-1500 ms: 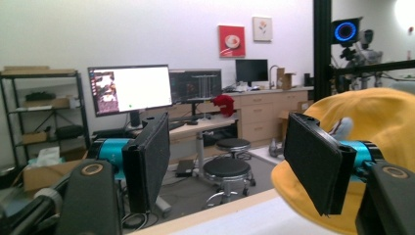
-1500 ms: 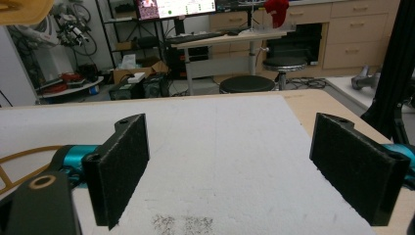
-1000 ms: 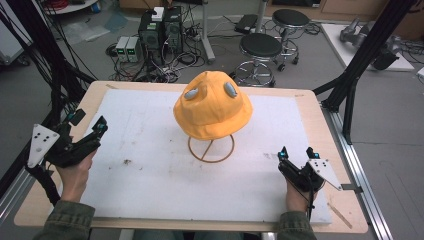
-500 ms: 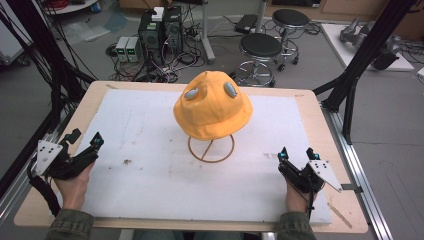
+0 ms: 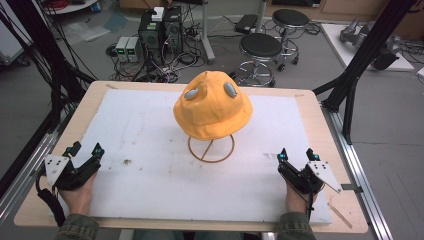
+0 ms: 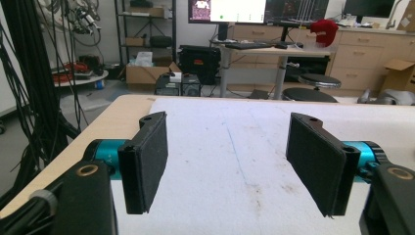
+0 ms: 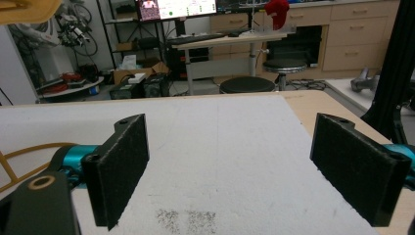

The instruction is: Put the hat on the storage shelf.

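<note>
Softly domed yellow fabric hat [image 5: 212, 104]; wire-ring stand [image 5: 211, 148]

Scanning for anything I can read, and I'm getting nothing. The monitor [image 6: 227, 11] at the back of the room in the left gripper view is lit, but whatever is on its screen is too small and blurred to make out. Same story in the right gripper view. No legible label, brand, number or sign anywhere I look.
</note>
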`<state>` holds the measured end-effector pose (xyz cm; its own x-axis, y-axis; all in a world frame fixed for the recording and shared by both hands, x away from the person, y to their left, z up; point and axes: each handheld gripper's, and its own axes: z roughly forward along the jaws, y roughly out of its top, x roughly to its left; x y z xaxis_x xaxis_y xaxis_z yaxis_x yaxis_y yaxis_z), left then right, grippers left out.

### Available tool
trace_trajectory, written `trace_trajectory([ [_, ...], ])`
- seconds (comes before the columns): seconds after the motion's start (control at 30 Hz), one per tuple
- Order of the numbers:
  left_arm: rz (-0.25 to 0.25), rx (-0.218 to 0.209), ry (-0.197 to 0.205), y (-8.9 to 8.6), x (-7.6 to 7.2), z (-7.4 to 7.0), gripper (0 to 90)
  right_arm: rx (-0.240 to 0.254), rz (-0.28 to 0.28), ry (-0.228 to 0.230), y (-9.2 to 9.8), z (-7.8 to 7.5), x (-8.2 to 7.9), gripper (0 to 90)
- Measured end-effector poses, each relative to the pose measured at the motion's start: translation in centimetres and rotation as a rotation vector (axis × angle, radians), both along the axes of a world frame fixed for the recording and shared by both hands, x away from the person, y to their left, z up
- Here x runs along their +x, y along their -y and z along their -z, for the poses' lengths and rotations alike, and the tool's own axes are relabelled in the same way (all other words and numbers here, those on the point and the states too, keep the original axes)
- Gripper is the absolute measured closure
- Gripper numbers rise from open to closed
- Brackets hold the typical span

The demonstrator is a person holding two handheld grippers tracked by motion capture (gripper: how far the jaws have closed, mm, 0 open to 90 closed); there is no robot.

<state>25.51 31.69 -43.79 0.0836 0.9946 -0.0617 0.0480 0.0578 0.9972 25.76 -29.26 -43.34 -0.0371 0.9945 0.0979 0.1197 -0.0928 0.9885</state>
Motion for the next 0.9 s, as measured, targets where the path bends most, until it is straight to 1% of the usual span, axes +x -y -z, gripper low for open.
trace_trajectory([
  [0.07, 0.006, -0.003, 0.002, 0.08, -0.32, 0.12, 32.2, 0.006, 0.0, 0.0, 0.0, 0.01, 0.0, 13.5],
  [0.17, 0.016, 0.016, -0.011, 0.21, -0.5, 0.44, 32.0, 0.009, -0.002, -0.001, 0.0, 0.02, 0.03, 13.5],
  [0.2, 0.017, 0.014, -0.011, 0.21, -0.51, 0.45, 31.9, 0.008, -0.002, 0.0, 0.0, 0.02, 0.05, 13.5],
  [0.27, 0.017, -0.003, -0.004, 0.19, -0.63, 0.39, 31.9, 0.009, -0.002, -0.001, -0.03, 0.03, 0.05, 13.5],
  [0.33, 0.02, -0.008, -0.001, 0.16, -0.79, 0.33, 31.9, 0.009, -0.005, -0.004, -0.05, 0.02, 0.04, 13.5],
  [0.4, 0.023, -0.018, 0.004, 0.15, -0.94, 0.33, 31.9, 0.016, -0.005, -0.006, -0.12, 0.04, 0.06, 13.5],
  [0.47, 0.026, -0.021, 0.002, 0.09, -1.05, 0.31, 31.9, 0.007, -0.006, -0.007, -0.06, 0.06, 0.08, 13.5],
  [0.63, 0.027, -0.043, 0.005, -0.04, -1.12, 0.35, 32.0, 0.007, -0.009, -0.013, -0.06, 0.11, 0.17, 13.5],
  [0.8, 0.031, -0.05, 0.003, -0.04, -1.06, 0.44, 32.2, 0.016, -0.013, -0.021, -0.03, 0.18, 0.29, 13.6],
  [0.83, 0.033, -0.053, 0.003, -0.04, -1.04, 0.46, 32.2, 0.012, -0.013, -0.021, 0.02, 0.2, 0.31, 13.6],
  [0.9, 0.035, -0.056, 0.0, -0.07, -1.03, 0.48, 32.2, 0.021, -0.011, -0.025, -0.01, 0.23, 0.35, 13.5],
])
